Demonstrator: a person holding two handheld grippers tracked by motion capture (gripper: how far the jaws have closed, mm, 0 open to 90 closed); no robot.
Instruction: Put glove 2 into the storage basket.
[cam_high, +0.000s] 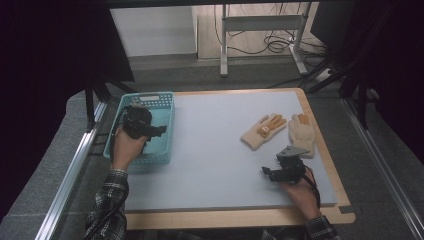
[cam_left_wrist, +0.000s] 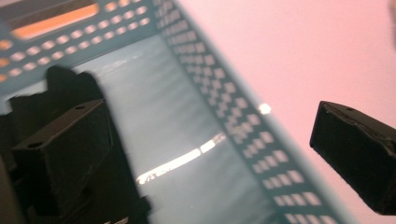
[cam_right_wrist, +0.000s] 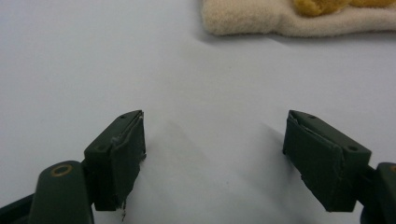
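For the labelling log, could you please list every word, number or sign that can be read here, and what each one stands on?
None can be read.
Left glove: a small light patch on its back, too small to tell whether it bears any text.
Right glove: no mark to be seen.
Basket: bare walls with holes, no label.
Left tool and right tool: plain black jaws, no lettering.

Metal frame (cam_high: 260, 22) — floor cables (cam_high: 277, 45).

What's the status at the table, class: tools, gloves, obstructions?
Left tool open, over teal basket. Right tool open, empty, near two gloves flat on mat. Nothing in the way.
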